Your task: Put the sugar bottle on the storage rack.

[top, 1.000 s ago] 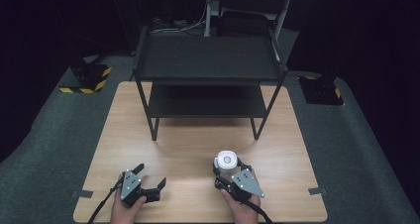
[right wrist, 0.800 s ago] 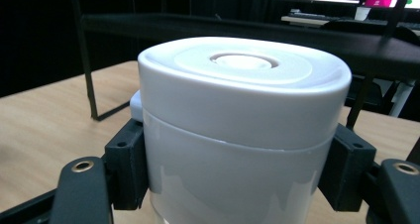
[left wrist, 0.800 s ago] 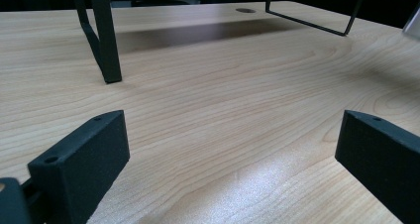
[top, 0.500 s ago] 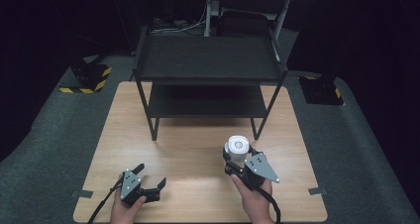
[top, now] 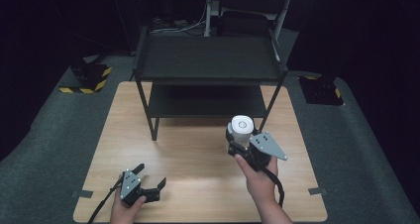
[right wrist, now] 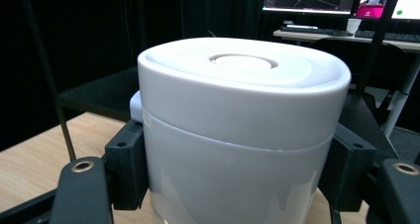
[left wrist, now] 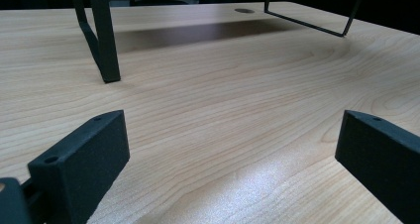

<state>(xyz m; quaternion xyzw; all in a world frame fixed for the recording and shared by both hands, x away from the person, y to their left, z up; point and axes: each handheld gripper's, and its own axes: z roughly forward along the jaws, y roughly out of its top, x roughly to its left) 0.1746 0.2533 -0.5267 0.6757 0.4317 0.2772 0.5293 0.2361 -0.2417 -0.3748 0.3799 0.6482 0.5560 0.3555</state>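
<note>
Right tongs pinch white lidded canister, carried above desk; left tongs spread, idle. Next: place on shelf rack.

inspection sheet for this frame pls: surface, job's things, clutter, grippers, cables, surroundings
surface: wooden table, bare apart from the rack.
job's things: white jar with lid on, upright, held off the table in front of the black two-level rack; both shelves bare.
clutter: nothing seen.
grippers: right gripper shut on the jar's sides; left gripper open, low at the table's near edge, holding nothing.
cables: one trails from each gripper toward the person.
surroundings: dark room, grey floor, striped floor markers, desk with screens behind.
</note>
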